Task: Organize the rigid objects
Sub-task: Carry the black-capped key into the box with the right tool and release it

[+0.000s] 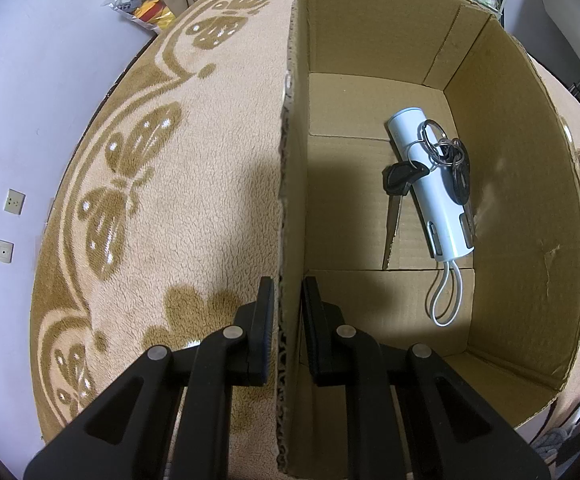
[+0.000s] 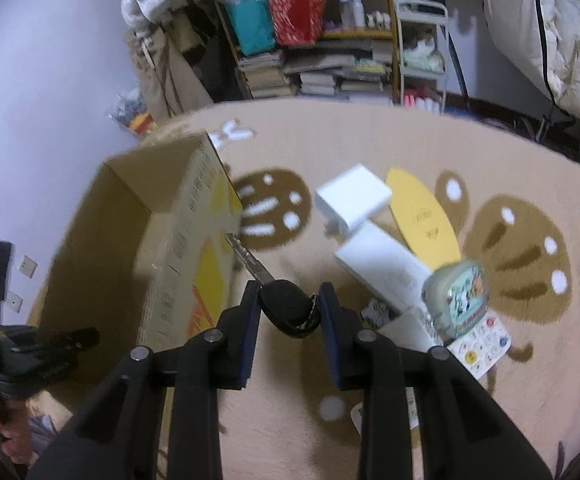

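The right gripper [image 2: 288,312] is clamped on a black-headed key [image 2: 286,306] beside the cardboard box [image 2: 178,240], whose wall the left gripper [image 1: 288,332] pinches, so the key likely needs lifting over the rim next.

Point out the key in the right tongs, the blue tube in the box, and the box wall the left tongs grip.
Key [image 2: 290,307], right wrist view, black head.
Tube [image 1: 429,184], left wrist view, mid-body.
Box wall [image 1: 290,200], left wrist view, top edge.
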Tool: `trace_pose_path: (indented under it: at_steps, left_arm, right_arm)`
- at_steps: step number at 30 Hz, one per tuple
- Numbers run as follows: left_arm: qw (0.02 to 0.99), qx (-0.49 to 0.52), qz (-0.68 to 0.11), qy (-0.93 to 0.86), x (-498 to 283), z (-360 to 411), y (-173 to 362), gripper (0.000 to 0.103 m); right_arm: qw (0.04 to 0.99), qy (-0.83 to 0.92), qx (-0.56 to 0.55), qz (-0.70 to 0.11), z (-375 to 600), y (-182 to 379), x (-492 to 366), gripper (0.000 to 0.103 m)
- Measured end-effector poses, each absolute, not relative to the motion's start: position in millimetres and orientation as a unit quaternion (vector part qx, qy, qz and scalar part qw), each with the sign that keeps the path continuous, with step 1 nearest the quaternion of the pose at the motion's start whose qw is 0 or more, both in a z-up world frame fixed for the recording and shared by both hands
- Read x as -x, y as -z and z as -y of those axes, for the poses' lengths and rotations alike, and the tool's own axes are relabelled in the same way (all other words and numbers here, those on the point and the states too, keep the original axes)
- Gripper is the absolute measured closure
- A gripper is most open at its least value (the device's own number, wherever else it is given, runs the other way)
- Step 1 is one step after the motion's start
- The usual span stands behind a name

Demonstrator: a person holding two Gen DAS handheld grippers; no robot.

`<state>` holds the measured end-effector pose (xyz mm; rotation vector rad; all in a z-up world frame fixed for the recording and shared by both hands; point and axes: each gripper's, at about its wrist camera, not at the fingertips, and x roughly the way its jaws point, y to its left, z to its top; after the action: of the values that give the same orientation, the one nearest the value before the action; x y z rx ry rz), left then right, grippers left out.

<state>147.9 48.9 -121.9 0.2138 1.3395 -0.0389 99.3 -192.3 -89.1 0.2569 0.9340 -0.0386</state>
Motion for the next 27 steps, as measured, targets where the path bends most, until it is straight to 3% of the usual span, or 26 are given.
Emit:
trace_pose_path:
  at_steps: [14, 27]
  left_arm:
    - [0.779, -0.099, -0.619, 0.018, -148, -49, 122, 0.089]
    - [0.778, -0.098, -0.62, 0.018, -149, -49, 122, 0.089]
  right_arm:
    - [0.918, -0.04, -0.097, -0.383, 157, 22, -119, 0.072]
    - [0.906, -0.078, -0.098, -0.403, 127, 34, -137, 0.072]
